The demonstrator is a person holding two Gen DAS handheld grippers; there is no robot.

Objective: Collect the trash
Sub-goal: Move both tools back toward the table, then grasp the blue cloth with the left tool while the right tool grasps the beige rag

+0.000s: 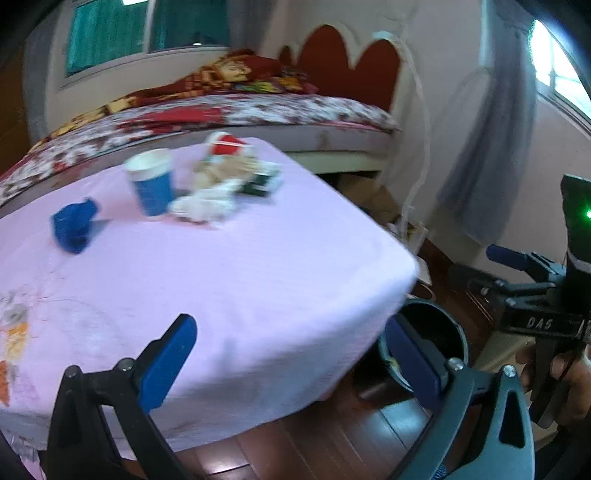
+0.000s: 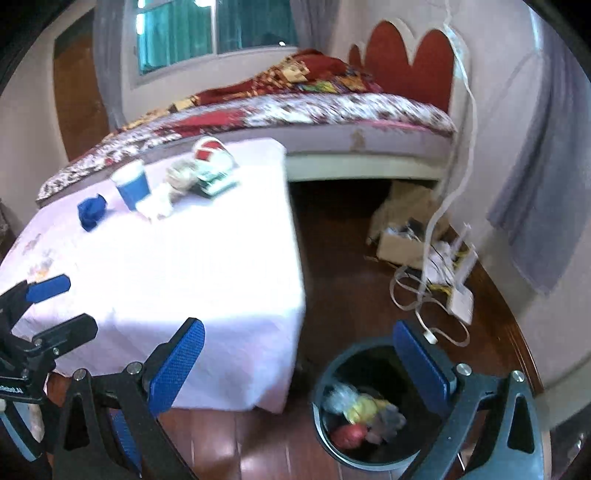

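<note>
Blue cup (image 1: 151, 186), crumpled wads (image 1: 205, 206) left on counter (image 1: 258, 266). Bin (image 2: 364, 406) partly filled. Both hand-held grippers (image 1: 291, 354) (image 2: 295, 365) spread wide, empty.

A home bedroom: a bed (image 2: 332, 110) with a patterned quilt and a red scalloped headboard (image 2: 406, 55) stands behind the worktop's (image 2: 184, 277) far edge, under a curtained window (image 2: 207, 33). Wooden floorboards (image 2: 351, 277), a grey curtain (image 2: 543, 184) and loose cables (image 2: 424, 295) lie past its right edge.
</note>
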